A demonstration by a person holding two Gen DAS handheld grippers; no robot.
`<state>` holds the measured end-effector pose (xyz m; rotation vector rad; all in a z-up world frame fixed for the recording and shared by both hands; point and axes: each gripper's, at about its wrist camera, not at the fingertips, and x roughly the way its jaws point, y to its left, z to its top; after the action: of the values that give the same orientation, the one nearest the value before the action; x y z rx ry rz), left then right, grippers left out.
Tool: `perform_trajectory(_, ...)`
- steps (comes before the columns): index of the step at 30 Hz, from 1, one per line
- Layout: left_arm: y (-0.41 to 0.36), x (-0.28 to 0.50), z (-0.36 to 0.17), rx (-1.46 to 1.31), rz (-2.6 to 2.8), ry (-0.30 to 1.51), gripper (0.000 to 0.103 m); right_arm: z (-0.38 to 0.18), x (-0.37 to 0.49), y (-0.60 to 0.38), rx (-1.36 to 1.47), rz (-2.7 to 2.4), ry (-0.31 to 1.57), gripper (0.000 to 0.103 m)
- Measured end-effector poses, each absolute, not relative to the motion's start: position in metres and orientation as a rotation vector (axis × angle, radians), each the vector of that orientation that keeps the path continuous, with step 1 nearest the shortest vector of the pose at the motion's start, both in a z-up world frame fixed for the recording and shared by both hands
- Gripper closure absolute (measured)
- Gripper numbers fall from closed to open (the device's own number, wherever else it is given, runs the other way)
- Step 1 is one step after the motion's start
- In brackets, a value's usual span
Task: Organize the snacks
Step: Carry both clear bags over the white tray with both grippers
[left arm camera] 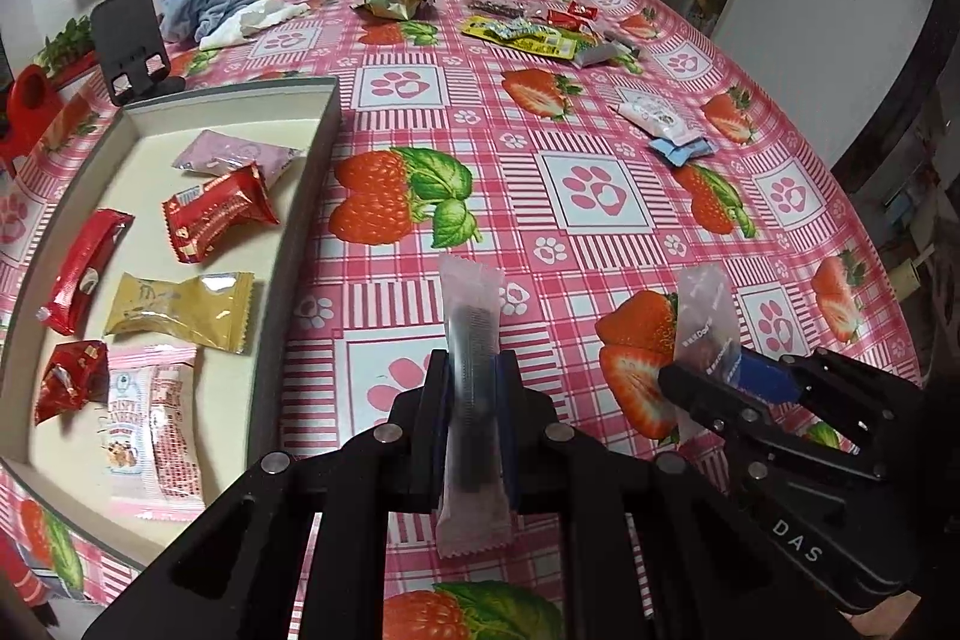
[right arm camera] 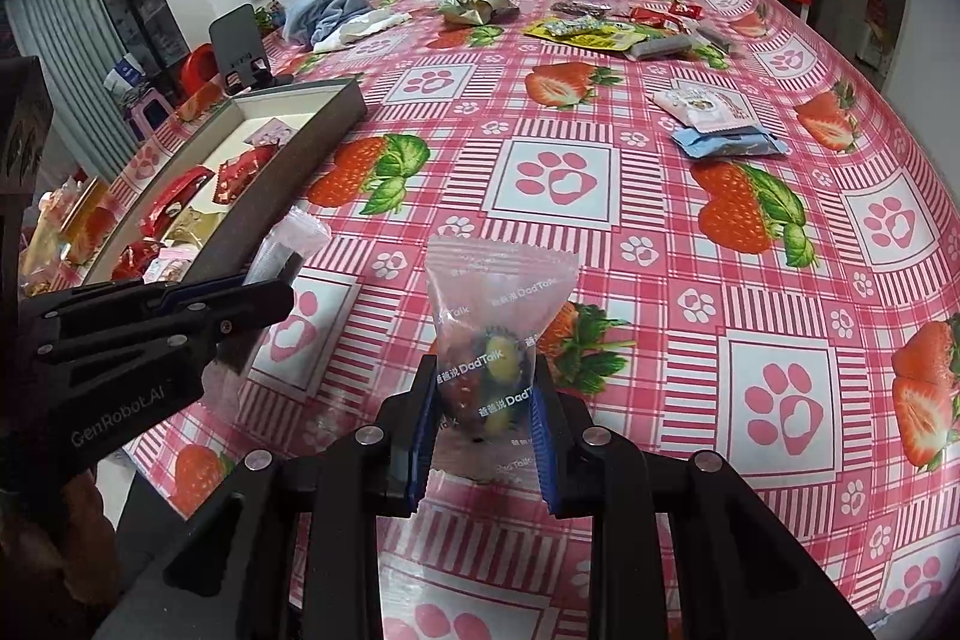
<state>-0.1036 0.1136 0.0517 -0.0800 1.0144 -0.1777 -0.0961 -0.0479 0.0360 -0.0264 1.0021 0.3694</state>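
1. Left gripper [left arm camera: 474, 388]: jaws pressed together on a slim pink packet [left arm camera: 471, 316] with a dark bar inside. The packet stands on end, its long axis running up through the jaws, its top leaning away from the camera.
2. Right gripper [right arm camera: 483, 400]: jaws pinching a clear DadTalk pouch [right arm camera: 501, 334] holding dark and yellow pieces. The pouch stands upright, sealed edge up.
3. Both packets are held clear of the strawberry tablecloth [left arm camera: 600, 124], not resting on it.
4. Tray [left arm camera: 312, 196] lies to the left of both grippers, its long wall running away from the camera. It already holds red, gold and pink wrapped snacks.
5. Left gripper is the nearer one to the tray, just beside its right wall; the right gripper sits farther out.
6. Judgement: left packet likely goes in first, swung leftward over the wall.
7. More loose snacks [right arm camera: 726, 142] wait farther across the table.
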Motion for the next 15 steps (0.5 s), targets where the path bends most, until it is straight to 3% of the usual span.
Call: perform_trajectory(15, 0.174, -0.107, 0.08, -0.172, -0.083, 0.944, 0.087, 0.058, -0.09, -0.012, -0.059, 0.457, 0.954, 0.074)
